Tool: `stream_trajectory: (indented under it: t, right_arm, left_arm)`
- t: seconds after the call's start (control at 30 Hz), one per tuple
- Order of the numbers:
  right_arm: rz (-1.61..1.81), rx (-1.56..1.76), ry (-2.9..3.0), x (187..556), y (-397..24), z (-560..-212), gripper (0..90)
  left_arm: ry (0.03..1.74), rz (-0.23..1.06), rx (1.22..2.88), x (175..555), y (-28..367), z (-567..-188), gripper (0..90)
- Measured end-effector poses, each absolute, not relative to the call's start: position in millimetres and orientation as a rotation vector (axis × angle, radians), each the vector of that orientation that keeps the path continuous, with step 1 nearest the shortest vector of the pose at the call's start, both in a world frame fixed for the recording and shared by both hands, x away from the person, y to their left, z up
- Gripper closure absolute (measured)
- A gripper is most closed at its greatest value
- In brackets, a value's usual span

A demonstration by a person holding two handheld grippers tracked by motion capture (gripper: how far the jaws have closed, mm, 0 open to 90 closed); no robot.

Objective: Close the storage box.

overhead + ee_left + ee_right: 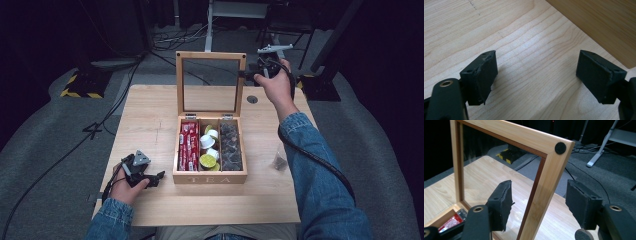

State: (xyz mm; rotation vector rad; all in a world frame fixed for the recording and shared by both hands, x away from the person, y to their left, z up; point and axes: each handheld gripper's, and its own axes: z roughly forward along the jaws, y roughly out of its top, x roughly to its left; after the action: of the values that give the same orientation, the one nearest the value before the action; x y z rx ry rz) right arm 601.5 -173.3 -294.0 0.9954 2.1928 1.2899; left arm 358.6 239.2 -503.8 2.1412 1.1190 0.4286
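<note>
A wooden tea box (210,177) stands open mid-table, its glass lid (210,56) upright at the back. Inside are red packets (189,145), white and lime capsules (209,147) and dark sachets (231,146). My right gripper (248,75) reaches the lid's upper right edge. In the right gripper view its jaws (540,205) straddle the lid's wooden frame (549,175) with a gap on each side, so they are open. My left gripper (157,177) rests on the table by the box's front left corner, open (536,72) with bare wood between its pads.
A small dark sachet (279,161) lies on the table right of the box. A round hole (252,99) sits near the table's far right. The box's side wall (599,22) is close ahead of the left gripper. Cables and stands crowd the floor beyond.
</note>
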Motion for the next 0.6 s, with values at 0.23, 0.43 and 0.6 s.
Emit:
stream_trajectory:
  t: [0.23,0.43,0.6]
  right_arm:
    - [1.304,1.025,2.164,614.3,-167.9,-301.1,39.9]
    - [1.349,1.017,2.166,620.1,-163.8,-301.9,44.2]
    - [1.346,1.018,2.168,621.7,-160.1,-303.7,43.1]
  left_arm:
    - [1.124,0.43,2.14,358.1,238.9,-503.8,17.9]
    - [1.125,0.429,2.14,358.0,238.9,-503.8,17.9]
    - [1.124,0.43,2.14,358.1,238.9,-503.8,17.9]
